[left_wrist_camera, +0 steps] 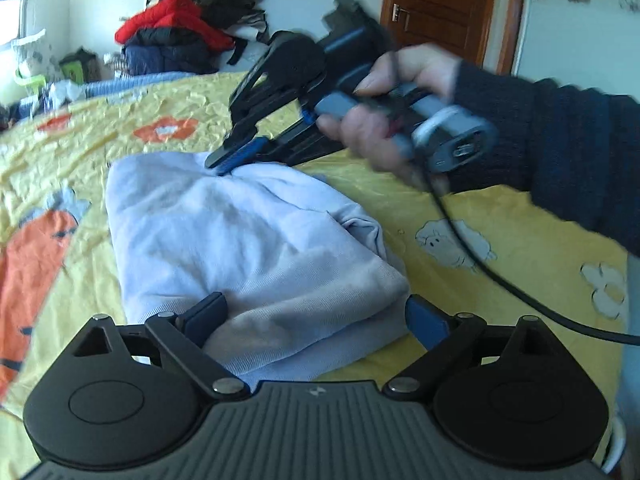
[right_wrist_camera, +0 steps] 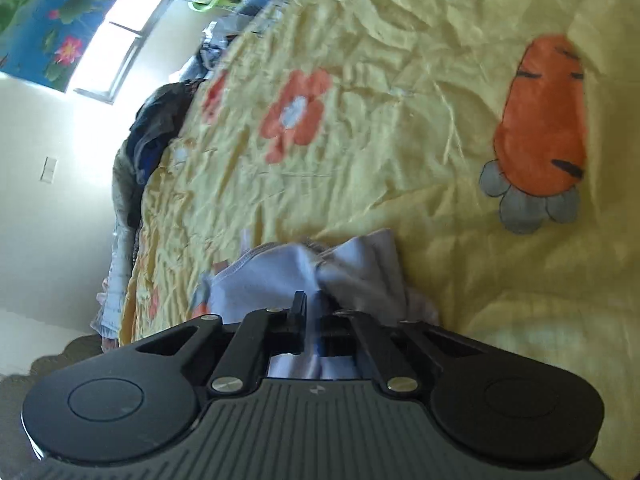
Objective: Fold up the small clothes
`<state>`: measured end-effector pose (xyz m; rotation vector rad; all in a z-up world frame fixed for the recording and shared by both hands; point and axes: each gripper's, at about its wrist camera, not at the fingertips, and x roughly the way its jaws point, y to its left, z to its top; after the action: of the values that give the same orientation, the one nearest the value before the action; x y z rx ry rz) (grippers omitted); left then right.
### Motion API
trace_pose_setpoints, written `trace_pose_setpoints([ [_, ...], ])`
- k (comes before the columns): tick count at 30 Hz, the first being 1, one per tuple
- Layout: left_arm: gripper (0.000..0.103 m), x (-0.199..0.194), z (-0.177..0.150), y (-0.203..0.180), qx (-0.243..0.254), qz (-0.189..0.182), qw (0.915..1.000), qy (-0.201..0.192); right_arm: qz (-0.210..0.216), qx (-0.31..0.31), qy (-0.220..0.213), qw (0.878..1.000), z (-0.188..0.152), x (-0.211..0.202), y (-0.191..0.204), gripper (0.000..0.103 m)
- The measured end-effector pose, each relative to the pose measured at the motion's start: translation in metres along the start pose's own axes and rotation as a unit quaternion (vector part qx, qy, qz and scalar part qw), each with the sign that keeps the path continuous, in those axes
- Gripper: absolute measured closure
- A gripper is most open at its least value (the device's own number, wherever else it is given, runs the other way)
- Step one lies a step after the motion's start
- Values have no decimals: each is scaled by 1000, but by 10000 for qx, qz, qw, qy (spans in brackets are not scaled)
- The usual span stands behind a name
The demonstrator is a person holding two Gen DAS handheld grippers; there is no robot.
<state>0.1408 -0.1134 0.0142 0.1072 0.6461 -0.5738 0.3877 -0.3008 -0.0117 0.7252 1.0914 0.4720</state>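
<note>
A pale lavender garment lies folded on the yellow bedspread. My left gripper is open, its fingers spread on either side of the garment's near end. My right gripper shows in the left wrist view, held by a hand, shut on the garment's far edge. In the right wrist view the right gripper is shut on a bunched fold of the lavender garment above the bedspread.
A pile of red, navy and black clothes sits at the bed's far side. A brown door stands behind. A black cable trails over the bed at right. A window and dark clothes lie beyond the bed's edge.
</note>
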Motion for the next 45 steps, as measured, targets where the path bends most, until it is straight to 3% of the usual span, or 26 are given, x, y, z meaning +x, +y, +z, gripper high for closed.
trace_pose_setpoints([
  [1, 7, -7, 1, -1, 9, 75, 10000, -64, 72, -162, -99, 9998, -11, -16, 7, 70],
  [3, 6, -29, 1, -1, 29, 215, 9992, -323, 416, -406, -272, 9979, -37, -45, 21, 49],
  [5, 6, -47, 1, -2, 52, 244, 9983, -536, 872, -482, -179, 9949, -65, -67, 26, 39],
  [8, 6, -50, -1, 0, 67, 56, 9989, -460, 1159, -492, 162, 9919, -103, -79, 29, 38],
  [11, 6, -29, -6, -3, 251, 83, 9996, -117, 981, -399, 507, 9931, -129, -71, 18, 36],
  [13, 6, -20, -13, -4, 268, 99, 9996, -3, 655, -202, 513, 9963, -139, -65, -2, 53],
  [14, 6, -19, -17, -6, 334, 112, 9994, 3, 732, 1, 399, 9965, -142, -67, -15, 69],
  [15, 5, -20, -19, -6, 350, 80, 9994, -6, 758, 236, 365, 9962, -143, -69, -27, 93],
  [16, 5, -20, -21, -5, 302, 26, 9995, -26, 644, 389, 338, 9966, -144, -69, -38, 102],
  [19, 6, -19, -25, -9, 462, 83, 9989, -88, 924, 699, 235, 9930, -149, -65, -54, 101],
  [21, 6, -27, -22, -13, 514, 117, 9986, -106, 845, 738, 237, 9934, -147, -69, -48, 91],
  [23, 6, -41, -19, -16, 507, 35, 9984, -231, 914, 654, 23, 9937, -149, -81, -34, 72],
  [24, 5, -47, -18, -17, 524, -3, 9982, -308, 1015, 540, -88, 9933, -150, -87, -26, 55],
  [26, 5, -52, -14, -19, 607, -47, 9974, -388, 1197, 269, -174, 9923, -153, -93, -9, 36],
  [31, 5, -35, -17, -22, 745, 55, 9972, -86, 1238, 15, 303, 9918, -152, -66, 9, 36],
  [34, 5, -30, -25, -17, 591, -30, 9982, 90, 1148, 165, 432, 9923, -154, -60, -6, 51],
  [36, 5, -29, -26, -15, 498, -93, 9987, 87, 1138, 458, 499, 9912, -154, -63, -21, 76],
  [38, 5, -25, -27, -15, 514, -88, 9986, 66, 921, 485, 550, 9930, -155, -60, -25, 94],
  [40, 4, -23, -27, -16, 559, -50, 9984, 43, 870, 485, 585, 9933, -155, -57, -25, 94],
  [41, 4, -23, -25, -16, 553, -49, 9984, 59, 827, 478, 632, 9934, -153, -58, -23, 91],
  [42, 4, -27, -21, -14, 489, -57, 9988, 58, 796, 441, 679, 9935, -150, -61, -17, 77],
  [43, 4, -34, -15, -11, 365, -78, 9993, -1, 873, 375, 597, 9937, -145, -68, -8, 75],
  [45, 4, -52, 2, 0, 123, -113, 9993, -346, 1114, 112, 81, 9937, -130, -95, 9, 48],
])
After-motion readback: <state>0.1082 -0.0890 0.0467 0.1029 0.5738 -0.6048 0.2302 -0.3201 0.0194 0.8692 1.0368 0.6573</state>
